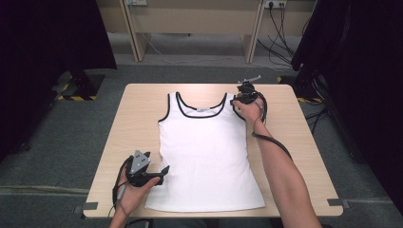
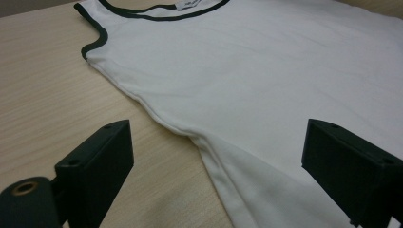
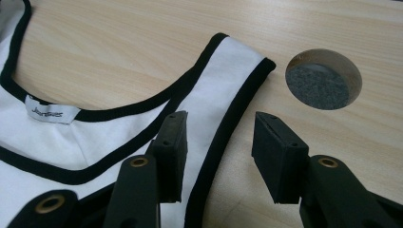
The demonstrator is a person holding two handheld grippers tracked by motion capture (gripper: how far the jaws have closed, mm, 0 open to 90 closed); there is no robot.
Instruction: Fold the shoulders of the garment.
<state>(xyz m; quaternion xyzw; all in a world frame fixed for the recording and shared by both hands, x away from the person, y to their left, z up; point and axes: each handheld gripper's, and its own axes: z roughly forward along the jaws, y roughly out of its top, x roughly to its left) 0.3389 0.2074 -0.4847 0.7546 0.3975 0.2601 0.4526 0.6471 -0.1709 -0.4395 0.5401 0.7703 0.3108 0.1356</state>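
My right arm reaches from the bottom right of the high view up to the upper centre-right, forearm bare, hand wrapped round the right gripper [image 1: 239,100], which sits over the top's right strap with its cable looping down along the wrist. In the right gripper view its jaws stand partly apart, one above the white strap [image 3: 215,90], the other above bare wood, with the strap's black outer edge running up between them; I can't tell whether either pad touches the cloth, and nothing is pinched. My left hand [image 1: 134,190] lies low at the bottom left of the high view, holding the left gripper [image 1: 165,172] level and pointing right at the top's lower left side. In the left gripper view those jaws are wide apart, one over the wood, one over the fabric, the side seam passing between them, nothing gripped. Count: one white top [image 1: 206,152] with black trim, spread flat and face up in the middle of the table [image 1: 138,114], neck toward the upper edge of the frame, hem near the bottom edge; one label [image 3: 49,113] inside the neck; one round hole [image 3: 323,80] in the tabletop just right of the strap end; two grippers, two straps
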